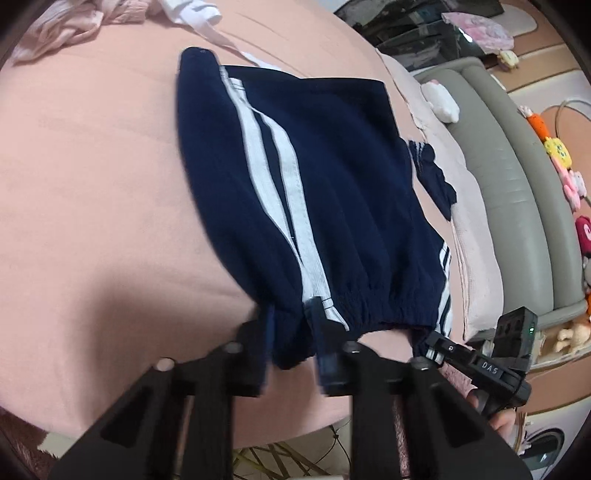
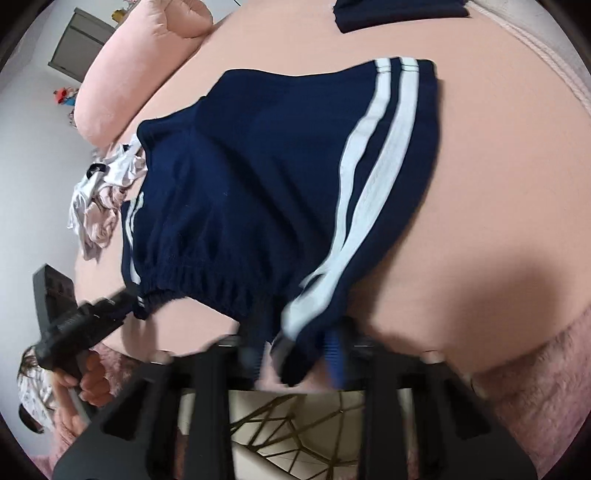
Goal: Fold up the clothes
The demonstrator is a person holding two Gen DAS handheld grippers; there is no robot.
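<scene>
Navy sports trousers (image 1: 332,184) with two white side stripes lie on the pink bed sheet (image 1: 92,166), elastic waistband toward me at the near edge. In the left wrist view, my left gripper (image 1: 293,332) is shut on the striped waistband corner. My right gripper (image 1: 430,349) pinches the opposite corner, held by a hand. In the right wrist view, the right gripper (image 2: 295,354) is shut on the striped corner of the trousers (image 2: 240,166). The left gripper (image 2: 127,295) bites the far waistband end. The waistband sags slightly between both grips.
Crumpled pink and white clothes (image 1: 74,26) lie at the bed's far side. More dark-blue fabric (image 1: 436,177) rests near a grey padded bed frame (image 1: 509,184) with plush toys (image 1: 557,151). Also in view: a folded navy piece (image 2: 399,11), a pink pillow (image 2: 129,74) and a clothes heap (image 2: 99,206).
</scene>
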